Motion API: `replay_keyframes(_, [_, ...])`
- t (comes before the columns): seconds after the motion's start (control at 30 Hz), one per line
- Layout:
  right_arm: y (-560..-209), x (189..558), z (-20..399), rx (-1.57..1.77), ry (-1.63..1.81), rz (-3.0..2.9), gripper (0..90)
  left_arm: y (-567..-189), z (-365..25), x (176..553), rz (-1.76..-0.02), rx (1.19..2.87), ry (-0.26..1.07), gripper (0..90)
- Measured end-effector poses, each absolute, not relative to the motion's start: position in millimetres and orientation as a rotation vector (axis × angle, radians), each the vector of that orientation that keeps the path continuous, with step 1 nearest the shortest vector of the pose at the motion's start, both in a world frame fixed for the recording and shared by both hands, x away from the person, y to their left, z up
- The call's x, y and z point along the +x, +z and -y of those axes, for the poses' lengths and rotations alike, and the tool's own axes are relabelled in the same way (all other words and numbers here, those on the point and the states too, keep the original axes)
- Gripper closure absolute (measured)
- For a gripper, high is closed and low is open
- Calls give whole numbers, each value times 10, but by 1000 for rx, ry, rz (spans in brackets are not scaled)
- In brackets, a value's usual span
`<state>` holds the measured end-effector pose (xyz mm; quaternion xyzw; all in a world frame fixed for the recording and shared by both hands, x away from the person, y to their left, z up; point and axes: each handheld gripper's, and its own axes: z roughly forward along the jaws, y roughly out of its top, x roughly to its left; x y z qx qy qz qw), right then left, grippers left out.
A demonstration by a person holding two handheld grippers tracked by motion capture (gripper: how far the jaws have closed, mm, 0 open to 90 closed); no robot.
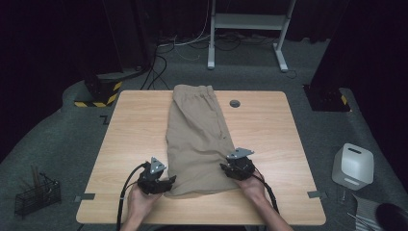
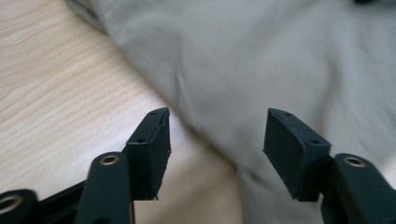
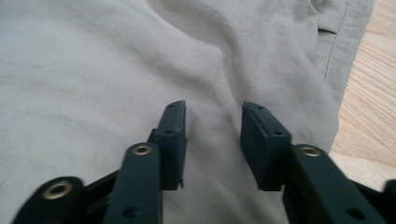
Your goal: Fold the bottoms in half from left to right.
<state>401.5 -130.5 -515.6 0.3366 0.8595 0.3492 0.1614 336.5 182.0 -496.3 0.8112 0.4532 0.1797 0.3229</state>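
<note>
Presently both grippers are standing at the near hem of the khaki shorts [image 1: 197, 139], which are lying flat and lengthwise on the wooden table [image 1: 269, 130], waistband at the far end. The left gripper [image 1: 166, 184] is sitting at the near left corner of the garment; in the left gripper view its jaws are spread wide, with the cloth edge [image 2: 187, 116] running between them and bare table under the left-hand jaw. Nothing is being held there. The right gripper [image 1: 230, 169] is resting over the near right part of the shorts; in the right gripper view its jaws are parted, hovering above a soft ridge of fabric [image 3: 219, 100], with the side seam and table beyond the right-hand jaw. It too is released.

Judgement: the step in hand is the approach for a grasp on the hem corners, most likely ahead of folding the near end away toward the waistband. No pinch is made yet.

The next move is calling for each gripper to lower until one jaw is slipping under the hem, then to close on all the layers together. The left gripper is needing a small shift onto the cloth, since it is straddling the edge.
</note>
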Motion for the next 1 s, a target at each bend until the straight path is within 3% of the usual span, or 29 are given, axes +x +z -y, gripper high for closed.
replay_keyframes(0.07, [-5145, 3988, 1331, 956, 1010, -2463, 661, -5019, -1773, 3489, -1194, 2145, 448, 499])
replay_keyframes(0.23, [-5167, 3900, 1390, 904, 998, -2505, 715, -5050, -1722, 3639, -1174, 2186, 460, 864])
replay_keyframes(0.37, [-5164, 3821, 1464, 863, 1015, -2537, 740, -5007, -1757, 3532, -1149, 2221, 432, 895])
replay_keyframes(0.47, [-5156, 3718, 1466, 832, 999, -2550, 738, -5009, -1790, 3409, -1150, 2235, 452, 858])
replay_keyframes(0.6, [-5114, 3705, 1461, 850, 981, -2574, 686, -4917, -1875, 3429, -1180, 2149, 506, 576])
replay_keyframes(0.7, [-5006, 3809, 1507, 911, 1066, -2486, 683, -4863, -1849, 3577, -1195, 2086, 528, 452])
replay_keyframes(0.87, [-4846, 4191, 1557, 1101, 1159, -2322, 647, -5008, -1691, 3915, -1237, 2060, 503, 409])
replay_keyframes(1.0, [-4924, 4520, 1440, 1185, 1124, -2300, 606, -5141, -1601, 4015, -1256, 2076, 508, 399])
